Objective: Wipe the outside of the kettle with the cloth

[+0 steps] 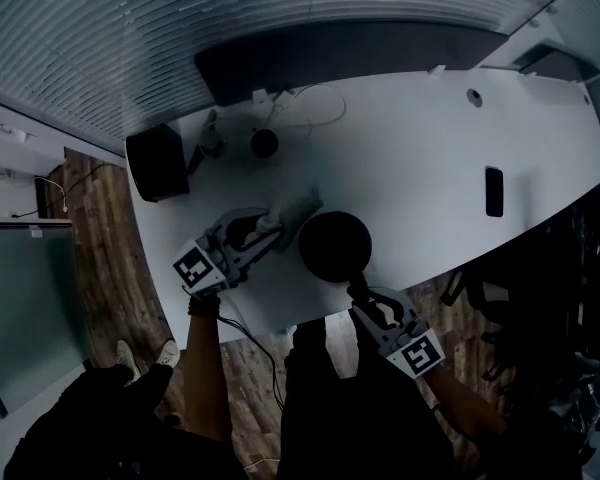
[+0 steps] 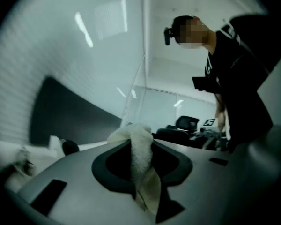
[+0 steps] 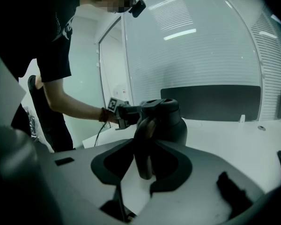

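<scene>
Wiping step, I'd say: left tongs (image 1: 268,230) pinch cloth (image 1: 296,208) beside kettle (image 1: 334,246), right tongs (image 1: 361,293) clamp its handle (image 3: 144,144); next, rub cloth along side.

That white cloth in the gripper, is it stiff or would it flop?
Probably floppy: the cloth bunches and folds where the left gripper pinches it. Its fuzzy pile suggests it is soft, light and grippy, so it seems unlikely to slip.

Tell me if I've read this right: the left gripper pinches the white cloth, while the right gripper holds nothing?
No: the left gripper pinches the white cloth, but the right gripper is closed on the handle of the kettle, as the right gripper view shows.
</scene>
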### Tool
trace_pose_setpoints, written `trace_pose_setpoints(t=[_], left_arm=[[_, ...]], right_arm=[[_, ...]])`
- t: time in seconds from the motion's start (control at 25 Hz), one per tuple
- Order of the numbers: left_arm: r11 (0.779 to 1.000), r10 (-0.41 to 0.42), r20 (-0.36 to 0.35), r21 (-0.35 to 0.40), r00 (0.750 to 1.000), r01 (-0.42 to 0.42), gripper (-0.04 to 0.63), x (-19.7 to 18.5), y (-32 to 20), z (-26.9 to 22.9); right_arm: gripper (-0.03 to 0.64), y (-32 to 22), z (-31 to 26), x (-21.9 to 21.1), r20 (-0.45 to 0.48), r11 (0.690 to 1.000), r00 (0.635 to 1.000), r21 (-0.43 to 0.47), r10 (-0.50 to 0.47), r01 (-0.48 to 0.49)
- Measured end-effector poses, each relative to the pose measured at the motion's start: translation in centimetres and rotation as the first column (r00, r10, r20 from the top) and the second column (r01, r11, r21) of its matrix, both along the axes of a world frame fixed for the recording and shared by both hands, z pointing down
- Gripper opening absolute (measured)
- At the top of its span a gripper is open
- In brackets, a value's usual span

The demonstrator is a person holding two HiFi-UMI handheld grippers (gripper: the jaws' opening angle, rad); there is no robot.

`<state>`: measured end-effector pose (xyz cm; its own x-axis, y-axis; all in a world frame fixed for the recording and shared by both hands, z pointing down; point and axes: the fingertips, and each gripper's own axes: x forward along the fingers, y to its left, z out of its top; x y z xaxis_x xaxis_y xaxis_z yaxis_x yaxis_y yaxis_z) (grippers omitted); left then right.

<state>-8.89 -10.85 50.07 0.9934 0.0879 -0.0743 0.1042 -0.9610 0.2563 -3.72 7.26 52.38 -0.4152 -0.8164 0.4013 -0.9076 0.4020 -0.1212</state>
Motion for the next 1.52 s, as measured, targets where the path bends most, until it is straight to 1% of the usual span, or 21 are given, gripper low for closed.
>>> trace_pose_setpoints(t=[0.04, 0.08, 0.12, 0.16, 0.2, 0.24, 0.28, 0.32, 0.4, 0.44, 0.56, 0.64, 0.72, 0.8, 0.92, 1.04, 1.16, 1.24, 1.32, 1.44, 1.52], left_arm=[[0.984, -0.166, -0.022, 0.054, 0.986, 0.167, 0.110, -1.3, 0.0, -1.8], [0.941, -0.323, -0.028, 0.096, 0.946, 0.324, 0.110, -2.6, 0.5, -3.1], [0.884, -0.451, -0.013, 0.130, 0.893, 0.448, 0.110, -3.6, 1.8, -3.6], [0.832, -0.542, 0.017, 0.156, 0.840, 0.533, 0.110, -4.4, 3.6, -3.6], [0.794, -0.598, 0.052, 0.172, 0.800, 0.583, 0.110, -4.8, 5.8, -3.1], [0.774, -0.627, 0.088, 0.182, 0.774, 0.606, 0.110, -4.8, 8.0, -2.3], [0.770, -0.634, 0.122, 0.191, 0.763, 0.609, 0.110, -4.4, 10.0, -1.3], [0.776, -0.628, 0.153, 0.202, 0.763, 0.597, 0.110, -3.7, 11.7, -0.3], [0.798, -0.599, 0.190, 0.230, 0.778, 0.558, 0.110, -2.0, 14.0, 1.1], [0.804, -0.588, 0.189, 0.244, 0.786, 0.543, 0.110, -1.3, 14.4, 1.5], [0.813, -0.563, 0.152, 0.275, 0.812, 0.513, 0.110, 0.3, 14.4, 1.6], [0.828, -0.534, 0.139, 0.283, 0.834, 0.484, 0.110, 0.8, 14.6, 1.8], [0.839, -0.515, 0.136, 0.282, 0.846, 0.465, 0.110, 1.0, 14.8, 2.2], [0.844, -0.509, 0.151, 0.284, 0.848, 0.456, 0.110, 1.0, 15.0, 3.1], [0.852, -0.508, 0.205, 0.265, 0.837, 0.452, 0.110, 0.9, 15.4, 5.7], [0.857, -0.506, 0.219, 0.239, 0.834, 0.457, 0.110, 1.2, 15.5, 7.2], [0.848, -0.519, 0.211, 0.245, 0.828, 0.469, 0.110, 1.0, 15.2, 6.9], [0.833, -0.541, 0.192, 0.261, 0.819, 0.488, 0.110, 0.2, 15.1, 5.7], [0.813, -0.573, 0.172, 0.247, 0.801, 0.528, 0.110, -1.1, 14.9, 4.1], [0.786, -0.615, 0.159, 0.204, 0.773, 0.583, 0.110, -3.0, 14.9, 1.3], [0.770, -0.637, 0.159, 0.183, 0.754, 0.612, 0.110, -4.2, 15.3, -1.1]], right_arm=[[0.114, 0.0, 0.0, 0.1, 0.000, 1.000, 1.000, 0.002, 0.011, -0.011], [0.114, 0.0, 0.0, 0.1, -0.001, 1.000, 1.000, 0.003, 0.025, -0.025], [0.114, 0.0, 0.0, 0.2, -0.002, 0.999, 0.999, 0.001, 0.040, -0.040], [0.112, 0.1, 0.0, 0.2, -0.003, 0.998, 0.998, -0.001, 0.055, -0.055], [0.112, 0.2, 0.0, 0.2, -0.004, 0.997, 0.997, -0.004, 0.071, -0.071], [0.112, 0.2, 0.1, 0.2, -0.003, 0.996, 0.996, -0.005, 0.085, -0.085], [0.112, 0.2, 0.1, 0.3, -0.001, 0.995, 0.995, -0.006, 0.096, -0.096], [0.112, 0.2, 0.1, 0.3, 0.001, 0.995, 0.995, -0.007, 0.103, -0.103], [0.112, 0.2, 0.1, 0.3, 0.003, 0.995, 0.995, -0.010, 0.103, -0.103], [0.112, 0.2, 0.2, 0.3, 0.003, 0.995, 0.995, -0.013, 0.096, -0.095], [0.112, 0.2, 0.3, 0.1, 0.009, 0.998, 0.998, -0.016, 0.068, -0.068], [0.112, 0.2, 0.3, 0.0, 0.010, 0.999, 0.999, -0.015, 0.049, -0.049], [0.112, 0.2, 0.3, 0.0, 0.010, 0.999, 0.999, -0.013, 0.037, -0.037], [0.112, 0.2, 0.3, 0.0, 0.012, 0.999, 0.999, -0.011, 0.035, -0.035], [0.112, 0.3, 0.3, 0.0, 0.011, 0.999, 0.999, -0.009, 0.036, -0.036], [0.112, 0.3, 0.4, -0.1, 0.008, 0.999, 0.999, -0.007, 0.033, -0.033], [0.112, 0.1, 0.4, 0.1, -0.004, 1.000, 1.000, 0.000, 0.024, -0.024], [0.114, 0.5, 0.2, 0.2, -0.034, 1.000, 0.999, 0.011, 0.012, -0.011], [0.114, 1.2, -0.6, 0.6, -0.051, 0.999, 0.998, 0.031, 0.023, -0.021], [0.114, 2.4, -2.8, 1.7, -0.045, 0.994, 0.996, 0.075, 0.077, -0.074], [0.112, 3.0, -4.7, 2.3, -0.036, 0.989, 0.995, 0.116, 0.094, -0.089]])
